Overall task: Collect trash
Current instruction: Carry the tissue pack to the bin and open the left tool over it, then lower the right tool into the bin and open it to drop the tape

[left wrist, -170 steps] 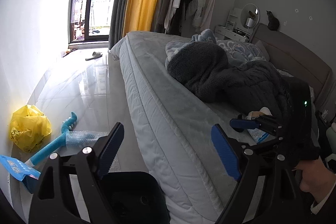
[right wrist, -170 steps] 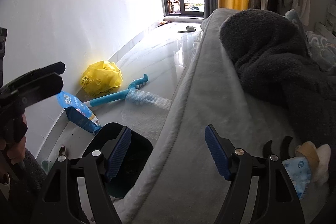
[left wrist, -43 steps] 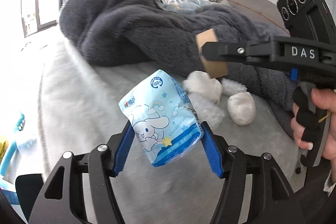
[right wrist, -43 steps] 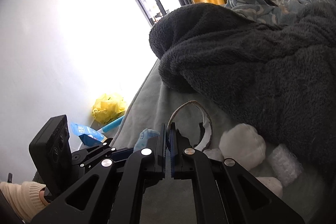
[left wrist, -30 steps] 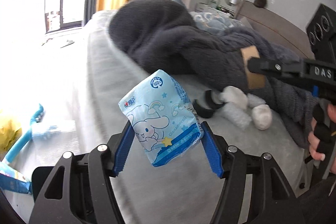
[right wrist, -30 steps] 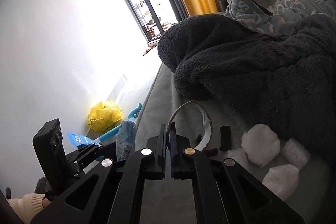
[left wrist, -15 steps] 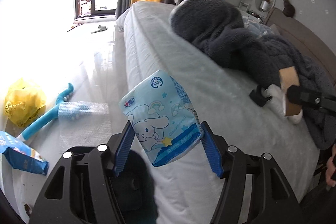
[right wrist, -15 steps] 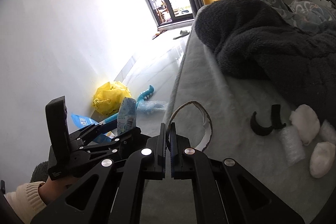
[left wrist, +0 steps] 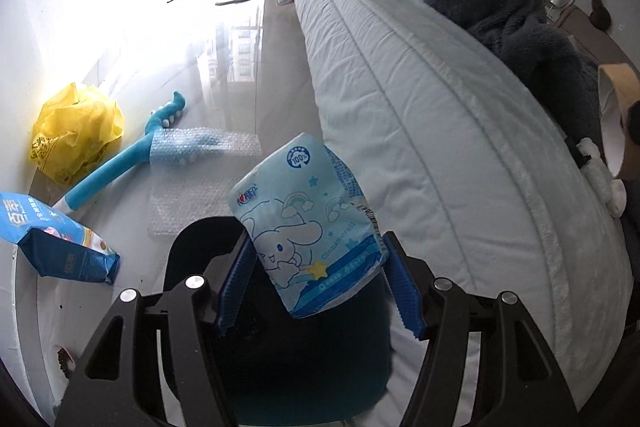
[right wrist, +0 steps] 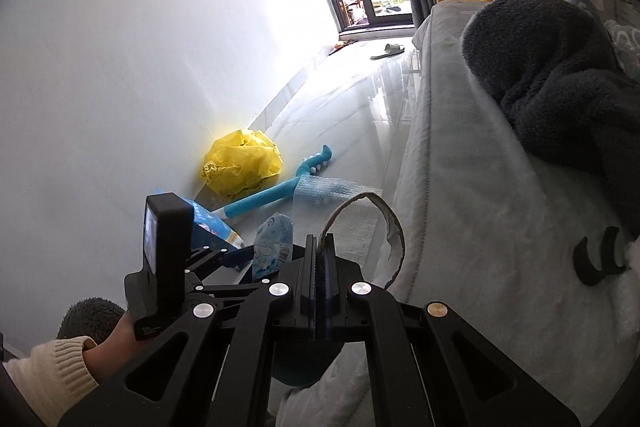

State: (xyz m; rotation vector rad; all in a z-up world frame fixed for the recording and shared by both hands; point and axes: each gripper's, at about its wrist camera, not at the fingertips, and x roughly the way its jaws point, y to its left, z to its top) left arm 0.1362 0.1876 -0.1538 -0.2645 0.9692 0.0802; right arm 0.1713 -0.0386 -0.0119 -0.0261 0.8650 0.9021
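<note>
Below my left fingers sits the dark bin, its mouth directly under the pads, with the bed running off to their right and the floor beyond their tips. I hold two pieces of trash at once. My left gripper is clamped on the blue tissue pack, which stands up between the pads and leans a little past them, over the bin. My right gripper has its fingers pressed together on the cardboard ring, a torn loop arching out ahead of the tips; from this view the bin shows only as a dark edge just under them. I judge the step in hand to be the carry to the bin, nearly finished for the left. Next I need to part the left pads so the pack drops in, then bring the ring over the opening. Further trash waits on the floor beyond: a yellow bag, bubble wrap and a blue pouch.
</note>
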